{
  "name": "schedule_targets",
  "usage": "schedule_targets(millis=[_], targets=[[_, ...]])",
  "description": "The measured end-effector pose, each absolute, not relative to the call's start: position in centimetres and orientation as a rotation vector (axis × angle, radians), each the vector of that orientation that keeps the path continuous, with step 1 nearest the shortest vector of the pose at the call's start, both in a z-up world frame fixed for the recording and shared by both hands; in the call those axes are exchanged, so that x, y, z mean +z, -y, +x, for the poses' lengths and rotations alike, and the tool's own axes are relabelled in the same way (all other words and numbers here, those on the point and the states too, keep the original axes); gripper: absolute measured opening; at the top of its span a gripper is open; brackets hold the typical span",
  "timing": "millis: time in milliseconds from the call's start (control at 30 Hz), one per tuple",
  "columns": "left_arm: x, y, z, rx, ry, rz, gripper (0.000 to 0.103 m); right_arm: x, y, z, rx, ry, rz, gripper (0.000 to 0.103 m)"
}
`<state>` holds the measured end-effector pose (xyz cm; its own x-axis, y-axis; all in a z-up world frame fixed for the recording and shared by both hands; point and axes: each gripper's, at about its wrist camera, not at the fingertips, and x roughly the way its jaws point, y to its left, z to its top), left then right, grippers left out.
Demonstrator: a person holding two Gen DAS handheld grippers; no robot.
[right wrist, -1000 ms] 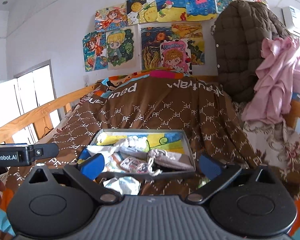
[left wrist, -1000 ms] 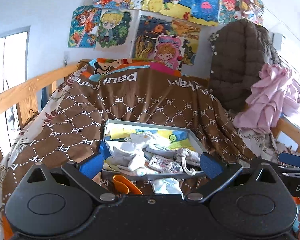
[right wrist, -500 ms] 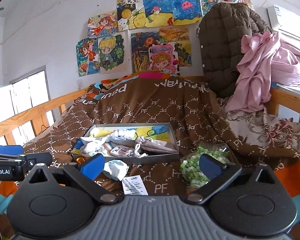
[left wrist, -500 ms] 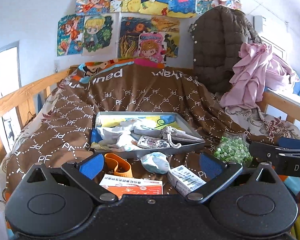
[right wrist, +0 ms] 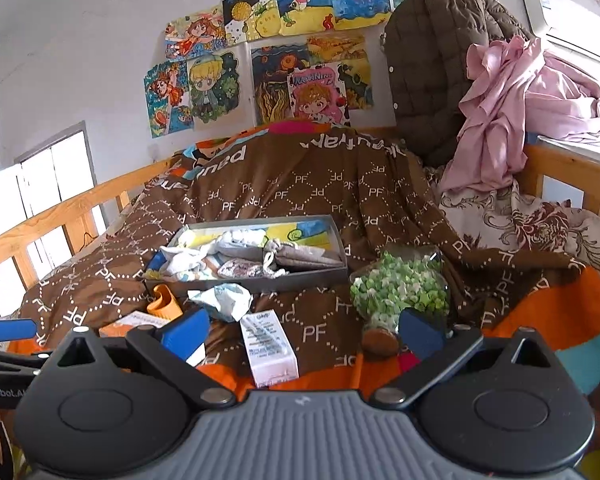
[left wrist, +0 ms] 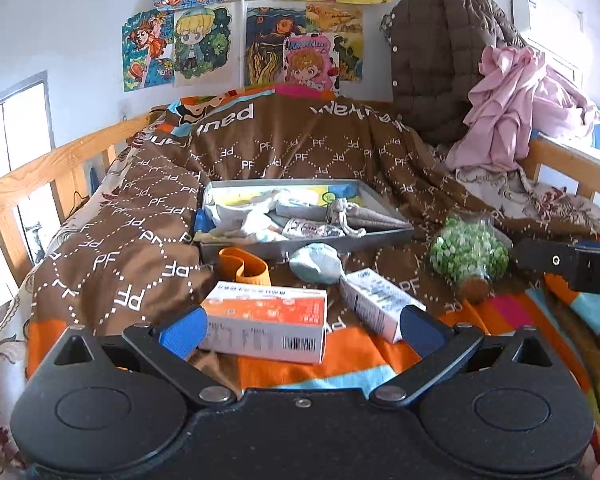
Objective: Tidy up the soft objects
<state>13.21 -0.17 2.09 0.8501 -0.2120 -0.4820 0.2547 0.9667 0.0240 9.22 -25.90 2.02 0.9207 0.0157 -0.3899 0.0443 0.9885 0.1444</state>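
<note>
You held both claws apart and empty: your left gripper [left wrist: 300,326] hung over the orange-and-white carton [left wrist: 265,322], your right gripper [right wrist: 302,330] near the white carton [right wrist: 269,348]. The crumpled pale-blue cloth [left wrist: 315,263] lay on the brown blanket [left wrist: 140,248], just before the grey tray [left wrist: 384,205] of soft things.

Left gripper [left wrist: 300,326] and right gripper [right wrist: 302,332] side by side, level, fingers spread wide, nothing between them.

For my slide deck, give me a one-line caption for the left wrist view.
Open left gripper hovers over an orange box and white carton before a grey tray of soft items on a brown blanket.
</note>
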Motion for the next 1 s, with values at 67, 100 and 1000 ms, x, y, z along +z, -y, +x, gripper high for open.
schedule_targets(millis=[67,100,1000], targets=[[1.9,0.1,12.5,-0.238,-0.499,0.090,0.102,1.8,26.0,9.0,-0.017,-0.415,0.161,0.103],[1.8,0.0,12.3,-0.235,-0.502,0.088,0.102,1.8,26.1,8.9,-0.020,-0.420,0.167,0.103],[0.8,0.1,13.0,-0.110,-0.580,0.083,0.102,-0.2,24.0,10.0,0.060,-0.580,0.100,0.103]])
